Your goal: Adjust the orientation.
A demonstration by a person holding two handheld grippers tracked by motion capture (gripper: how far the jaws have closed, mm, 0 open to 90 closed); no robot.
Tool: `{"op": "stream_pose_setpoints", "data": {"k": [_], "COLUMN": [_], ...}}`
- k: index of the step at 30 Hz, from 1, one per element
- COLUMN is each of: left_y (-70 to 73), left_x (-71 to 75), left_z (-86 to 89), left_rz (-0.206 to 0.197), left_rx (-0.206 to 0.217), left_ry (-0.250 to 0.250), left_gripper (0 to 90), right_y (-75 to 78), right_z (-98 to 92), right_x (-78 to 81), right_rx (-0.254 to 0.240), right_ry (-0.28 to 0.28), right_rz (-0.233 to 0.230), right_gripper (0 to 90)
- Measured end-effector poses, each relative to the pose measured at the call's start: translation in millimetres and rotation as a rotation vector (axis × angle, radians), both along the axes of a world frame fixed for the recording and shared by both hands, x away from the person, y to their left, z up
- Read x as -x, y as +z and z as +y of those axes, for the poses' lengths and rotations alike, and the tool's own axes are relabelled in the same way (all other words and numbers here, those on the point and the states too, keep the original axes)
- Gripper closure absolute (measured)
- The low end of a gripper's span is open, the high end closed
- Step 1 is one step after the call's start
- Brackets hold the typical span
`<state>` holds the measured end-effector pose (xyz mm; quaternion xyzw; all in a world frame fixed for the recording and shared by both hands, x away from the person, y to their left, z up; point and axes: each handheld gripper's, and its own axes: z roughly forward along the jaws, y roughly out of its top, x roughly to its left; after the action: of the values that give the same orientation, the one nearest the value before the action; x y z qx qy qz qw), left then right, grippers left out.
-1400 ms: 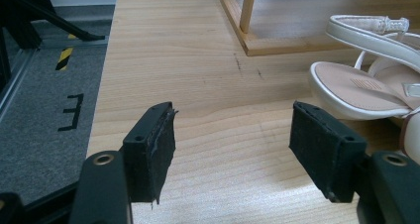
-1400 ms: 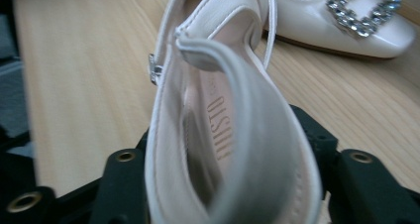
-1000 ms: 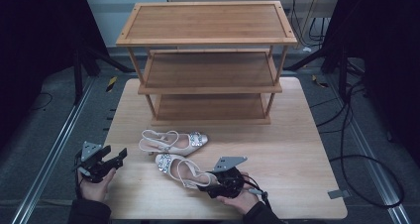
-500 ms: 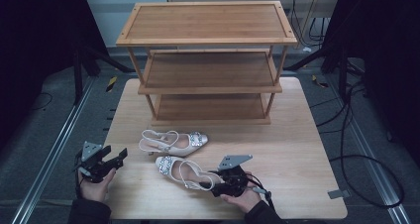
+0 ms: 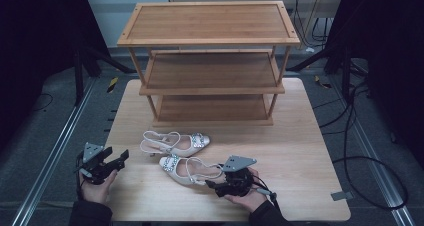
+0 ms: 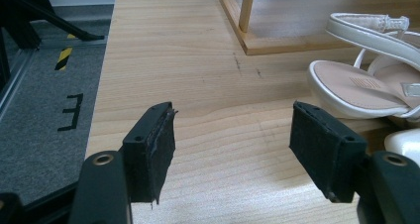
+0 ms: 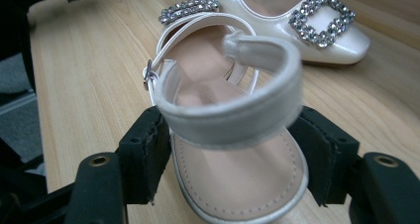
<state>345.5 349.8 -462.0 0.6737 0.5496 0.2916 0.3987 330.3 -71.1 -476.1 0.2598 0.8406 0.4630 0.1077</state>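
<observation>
With the heel of the near shoe [image 7: 233, 149] lying between the wide-parted jaws of the right gripper [image 7: 233, 154], we close squarely on both sides of it, leaving the left gripper [image 6: 233, 149] open and empty.

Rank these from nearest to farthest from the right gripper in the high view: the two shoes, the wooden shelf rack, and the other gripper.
1. Near shoe: its heel end sits between the right gripper jaws.
2. Far shoe: just behind the first, toward the rack.
3. Left gripper and wooden shelf rack: too close to call; the gripper across at the table's left edge, the rack at the far end.
</observation>
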Motion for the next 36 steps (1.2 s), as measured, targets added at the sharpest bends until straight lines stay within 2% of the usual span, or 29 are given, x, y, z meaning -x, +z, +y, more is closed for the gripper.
{"op": "stream_pose_setpoints", "data": {"k": [3,4,5,6,7,9,13,16,17,20,23,24,25,26,27,28,31,34,36], "left_y": [-0.3,-0.3,-0.3,-0.3,-0.3,-0.4,-0.4,-0.4,-0.4,-0.2,-0.3,-0.2,-0.2,-0.2,-0.3,-0.5,-0.5,-0.7,-0.7], "left_x": [-0.2,-0.2,-0.2,-0.2,-0.3,-0.3,-0.4,-0.3,-0.3,-0.1,0.0,0.0,0.0,-0.1,-0.3,-0.4,-0.6,-0.8,-1.1], "left_z": [0.2,0.2,0.1,0.1,0.0,-0.1,-0.3,-0.1,-0.1,0.0,-0.3,-0.4,-0.4,-0.3,-0.2,-0.3,-0.5,-0.8,-0.7], "left_rz": [0.001,0.001,0.001,0.001,0.001,0.001,0.002,0.002,0.002,0.0,0.0,-0.001,-0.001,-0.001,0.0,0.002,0.001,0.004,0.003], "left_rx": [0.0,0.0,0.0,0.0,0.0,0.0,0.0,0.001,0.001,0.003,0.001,0.002,0.002,0.002,0.003,0.0,-0.001,-0.002,0.0], "left_ry": [0.001,0.001,0.0,0.0,-0.001,-0.002,-0.003,-0.002,-0.002,-0.001,-0.003,-0.004,-0.004,-0.003,-0.002,-0.005,-0.006,-0.009,-0.008], "left_gripper": [32.7,32.7,32.7,32.7,32.7,32.7,32.6,32.6,32.6,32.6,32.6,32.5,32.5,32.5,32.5,32.5,32.5,32.5,32.5], "right_y": [-0.9,-0.9,-2.1,-2.1,-3.9,-5.0,-4.2,0.2,0.2,1.7,1.8,0.8,0.8,-2.0,-2.0,-5.4,-9.4,-10.8,-11.9], "right_z": [6.1,6.1,11.3,11.3,15.9,17.8,16.8,13.1,13.1,12.8,13.1,14.2,14.2,17.4,17.4,21.9,26.6,28.2,29.7], "right_x": [0.0,0.0,1.0,1.0,1.7,1.7,1.2,2.2,2.2,9.8,10.5,8.7,8.7,6.0,6.0,3.7,-0.6,-3.1,-6.2], "right_rx": [0.025,0.025,0.051,0.051,0.086,0.103,0.103,0.094,0.094,0.091,0.088,0.077,0.077,0.078,0.078,0.1,0.104,0.11,0.108], "right_ry": [0.018,0.018,0.033,0.033,0.038,0.039,0.047,0.059,0.059,0.063,0.055,0.056,0.056,0.059,0.059,0.065,0.077,0.082,0.092], "right_rz": [-0.038,-0.038,-0.061,-0.061,-0.088,-0.096,-0.086,-0.038,-0.038,-0.029,-0.025,-0.017,-0.017,-0.008,-0.008,-0.018,0.001,-0.006,-0.018], "right_gripper": [28.2,28.2,26.0,26.0,25.7,26.1,30.6,36.3,36.3,38.5,37.4,30.8,30.8,23.6,23.6,21.5,20.8,21.3,25.1]}}
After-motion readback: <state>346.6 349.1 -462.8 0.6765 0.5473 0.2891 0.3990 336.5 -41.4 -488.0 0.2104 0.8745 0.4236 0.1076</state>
